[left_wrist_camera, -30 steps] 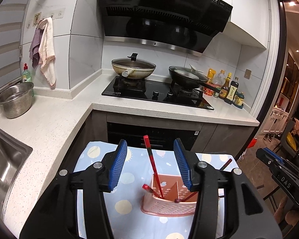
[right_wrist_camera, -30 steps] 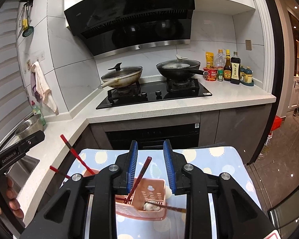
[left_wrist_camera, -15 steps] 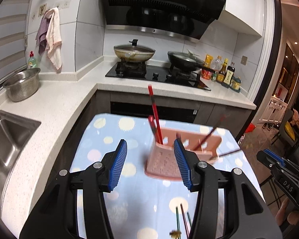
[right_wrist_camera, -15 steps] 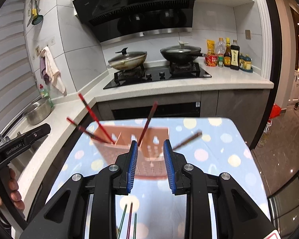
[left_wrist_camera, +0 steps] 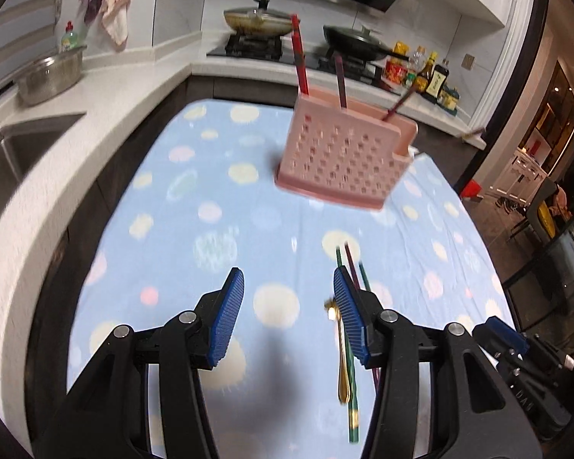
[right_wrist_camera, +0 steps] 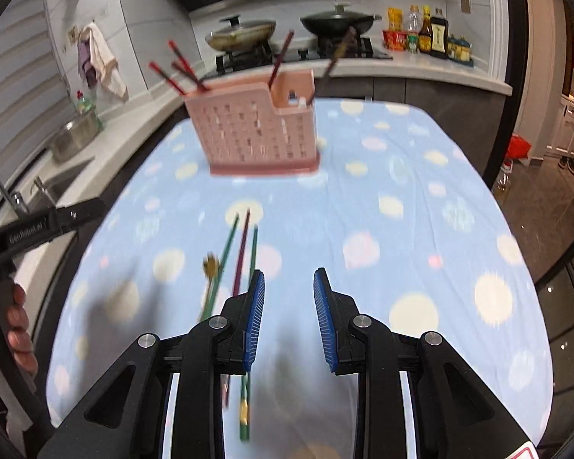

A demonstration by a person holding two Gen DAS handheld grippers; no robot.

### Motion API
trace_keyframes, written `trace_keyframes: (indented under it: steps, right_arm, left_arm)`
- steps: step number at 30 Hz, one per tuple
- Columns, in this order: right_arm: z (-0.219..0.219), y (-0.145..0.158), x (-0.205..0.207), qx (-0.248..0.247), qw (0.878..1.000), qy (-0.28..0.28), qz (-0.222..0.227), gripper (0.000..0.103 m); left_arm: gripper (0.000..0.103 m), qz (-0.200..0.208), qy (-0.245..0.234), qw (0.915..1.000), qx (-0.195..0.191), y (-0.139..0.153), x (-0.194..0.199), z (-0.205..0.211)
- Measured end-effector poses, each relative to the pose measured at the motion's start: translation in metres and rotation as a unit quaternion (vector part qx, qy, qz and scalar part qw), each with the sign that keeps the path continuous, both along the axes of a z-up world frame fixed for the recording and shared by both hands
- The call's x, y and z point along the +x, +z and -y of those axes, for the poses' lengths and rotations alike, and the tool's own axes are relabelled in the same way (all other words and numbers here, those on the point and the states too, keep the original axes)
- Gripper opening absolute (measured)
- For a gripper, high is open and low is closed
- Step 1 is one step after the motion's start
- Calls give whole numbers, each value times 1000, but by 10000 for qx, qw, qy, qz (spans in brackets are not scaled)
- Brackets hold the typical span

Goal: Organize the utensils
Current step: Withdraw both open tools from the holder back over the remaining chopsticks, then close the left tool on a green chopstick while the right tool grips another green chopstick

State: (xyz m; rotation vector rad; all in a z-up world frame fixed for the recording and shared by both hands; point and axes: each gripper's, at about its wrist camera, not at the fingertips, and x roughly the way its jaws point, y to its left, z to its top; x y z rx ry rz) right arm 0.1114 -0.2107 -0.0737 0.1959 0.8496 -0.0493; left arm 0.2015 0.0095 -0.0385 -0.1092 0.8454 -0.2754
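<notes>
Both the left gripper [left_wrist_camera: 289,287] and right gripper [right_wrist_camera: 289,287] gape empty, loose chopsticks [right_wrist_camera: 241,252] lying between them.

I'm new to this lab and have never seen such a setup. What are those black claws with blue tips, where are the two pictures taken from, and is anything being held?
There is no robot here. A person holds a hand-held gripper in each hand, and each gripper carries a wide-angle camera looking forward along its two fingers. One picture comes from the left gripper, the other from the right gripper; the blue parts are ribbed pads.

Both look down on a table with a dotted blue cloth in a kitchen. On it stands a pink holder with red chopsticks in it. Nearer lie loose green and dark red chopsticks and a gold spoon.

Both grippers are open, with only cloth between the fingers. Nothing is held.
</notes>
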Motion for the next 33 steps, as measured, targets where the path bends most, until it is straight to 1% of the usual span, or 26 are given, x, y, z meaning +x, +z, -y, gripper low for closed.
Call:
trace_keyframes:
  steps: [3,6,11,15,20,25,29,33]
  right_arm:
    - [-5,-19,-18,43,9998,38,-178,27]
    - [-11,-32,-30,74,9994,118,-326,27]
    - [-26,-48,-41,183,9981,313,-501,27]
    - [-37,-55,-42,178,9969,479,-598,27]
    - [-43,-64,-42,178,9959,557,-693,27]
    - [-45,-67,-38,142,9956,575,-724,26]
    - [-46,-72,-36,141,9952,573,-777,24]
    - [-46,-76,-35,140,9949,558,-824,20]
  left_arm:
    - [47,-220,-75,9997,36,-20,-18,2]
    - [47,-375,-155,9990,164,-37,-35,5]
    - [46,-629,-223,9975,238,-55,-55,6]
    - [46,-795,-276,9959,330,-69,-69,9]
    - [47,-935,-336,9943,380,-79,-77,13]
    - [46,-988,-410,9933,439,-84,-79,18]
    - [46,-1003,-449,9928,469,-85,-79,21]
    - [46,-1019,-479,9924,501,-87,-80,24]
